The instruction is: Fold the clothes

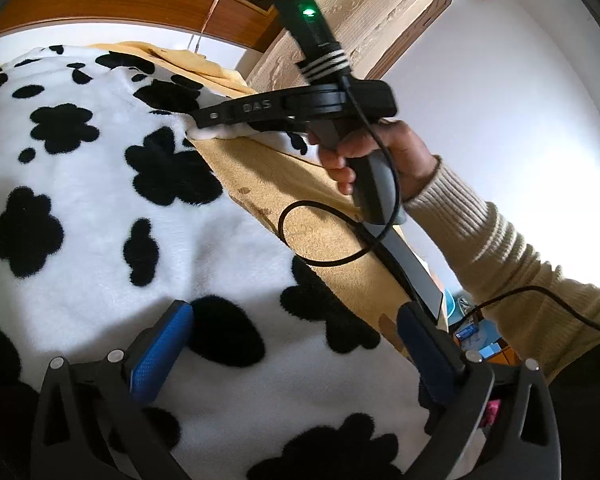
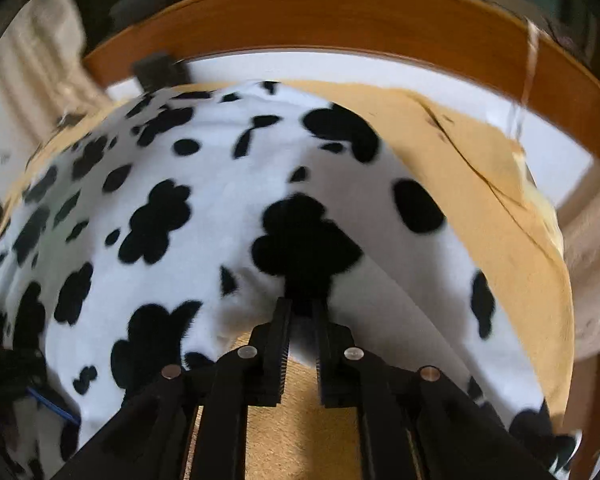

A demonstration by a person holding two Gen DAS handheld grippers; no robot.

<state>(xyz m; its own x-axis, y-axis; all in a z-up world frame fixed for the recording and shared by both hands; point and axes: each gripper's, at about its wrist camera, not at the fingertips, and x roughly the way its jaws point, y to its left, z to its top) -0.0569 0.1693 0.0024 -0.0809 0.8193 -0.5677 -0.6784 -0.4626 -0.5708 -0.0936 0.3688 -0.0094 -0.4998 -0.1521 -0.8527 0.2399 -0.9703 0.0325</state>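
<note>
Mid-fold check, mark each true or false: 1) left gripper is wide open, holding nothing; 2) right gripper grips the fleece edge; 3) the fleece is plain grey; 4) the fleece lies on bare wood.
1) True: the left gripper stands open above the white fleece garment with black blotches.
2) True: the right gripper pinches the fleece edge.
3) False: it is white with black blotches.
4) False: it lies on a tan towel-like cloth.
</note>
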